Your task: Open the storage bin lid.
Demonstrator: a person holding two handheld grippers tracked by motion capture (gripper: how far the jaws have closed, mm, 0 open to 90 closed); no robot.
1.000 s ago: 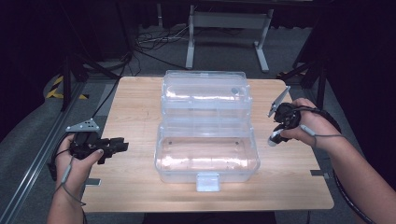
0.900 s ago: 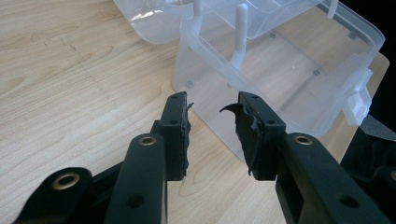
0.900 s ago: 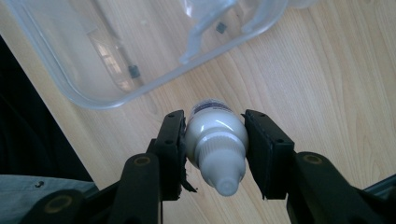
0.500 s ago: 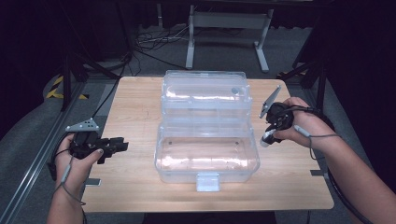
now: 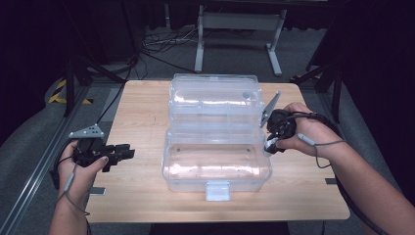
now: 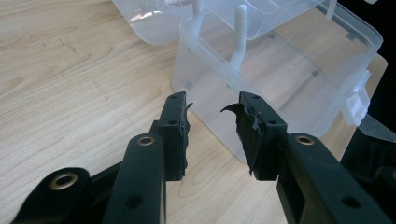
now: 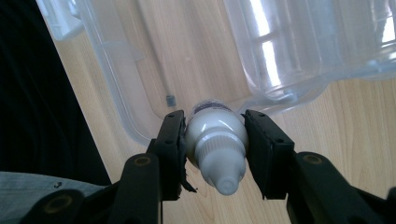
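The wooden worktop (image 5: 137, 196) carries a big clear plastic box (image 5: 218, 164) at its middle, its lid thrown open toward the far side. At the box's right rim, the right gripper (image 7: 215, 140) has its jaws clamped on a small white squeeze bottle (image 7: 216, 142), nozzle pointing back at the camera, held above the box's edge. Over at the near left, the left gripper (image 6: 212, 133) hovers above bare wood, jaws partly spread with nothing between them.

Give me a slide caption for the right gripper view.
Right tongs clamp a small white dropper bottle over the open clear plastic box.
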